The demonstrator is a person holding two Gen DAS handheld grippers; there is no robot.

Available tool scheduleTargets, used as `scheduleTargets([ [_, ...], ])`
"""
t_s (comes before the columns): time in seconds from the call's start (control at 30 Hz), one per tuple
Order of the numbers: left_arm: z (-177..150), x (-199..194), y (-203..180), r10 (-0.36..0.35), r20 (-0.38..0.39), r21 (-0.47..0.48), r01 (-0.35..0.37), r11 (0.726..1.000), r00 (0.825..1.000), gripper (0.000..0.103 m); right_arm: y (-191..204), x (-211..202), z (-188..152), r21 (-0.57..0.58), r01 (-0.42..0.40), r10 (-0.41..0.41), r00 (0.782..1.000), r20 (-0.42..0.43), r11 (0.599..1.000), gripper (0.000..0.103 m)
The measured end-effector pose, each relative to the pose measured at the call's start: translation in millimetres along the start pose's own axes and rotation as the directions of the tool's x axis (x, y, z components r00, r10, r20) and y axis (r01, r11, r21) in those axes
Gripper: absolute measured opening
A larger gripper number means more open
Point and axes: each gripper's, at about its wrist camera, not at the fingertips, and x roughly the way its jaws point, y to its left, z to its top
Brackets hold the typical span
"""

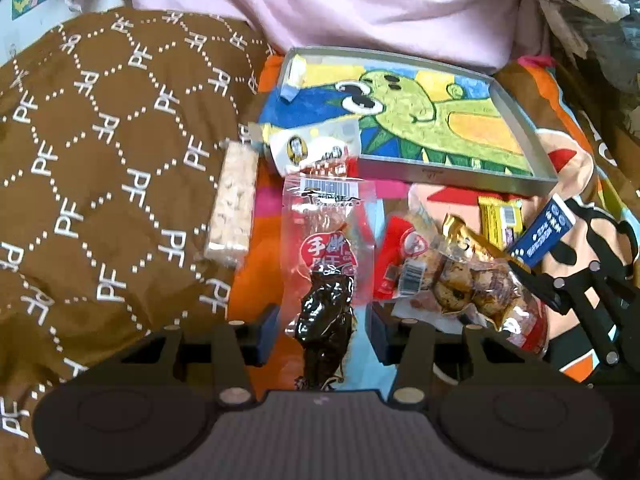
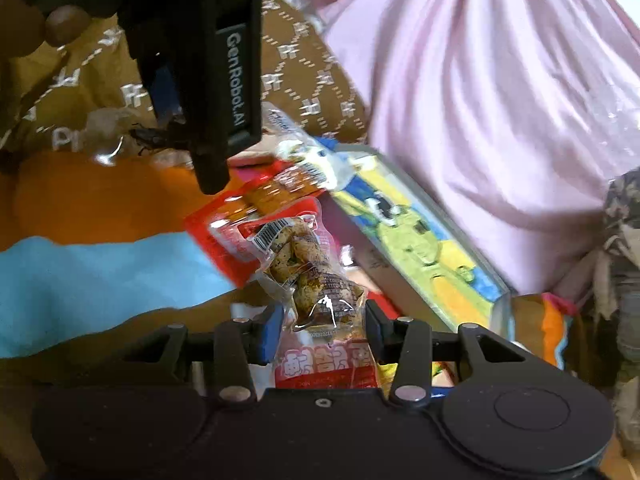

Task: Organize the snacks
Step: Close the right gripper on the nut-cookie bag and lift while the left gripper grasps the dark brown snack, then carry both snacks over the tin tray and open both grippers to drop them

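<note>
My left gripper has a clear packet of dark dried meat between its fingers, jaws close on both sides of it. My right gripper is shut on a clear packet of brown quail eggs; that packet also shows in the left wrist view, with the right gripper's fingers at its right end. A shallow grey tray with a dinosaur picture lies beyond, holding a small white snack. The tray also shows in the right wrist view.
On the colourful cloth lie a pale rice bar, a white packet with a face, a red packet, a yellow packet and a blue packet. A brown patterned cushion lies left, pink fabric behind.
</note>
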Motion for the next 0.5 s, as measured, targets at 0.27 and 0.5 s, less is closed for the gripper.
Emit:
scheduleTargets([
  [0.27,45,4,-9,-0.024,0.075,-0.061,0.028,0.998,0.997,0.051,-55,22,12,0.122,0.135,-0.14,0.99,0.032,0.983,0.045],
  [0.5,91,25,-29,-0.027,0.157,-0.065,0.037,0.997,0.987,0.051,-107,58,5,0.27,0.217,-0.23,0.973,0.019,0.938,0.045],
])
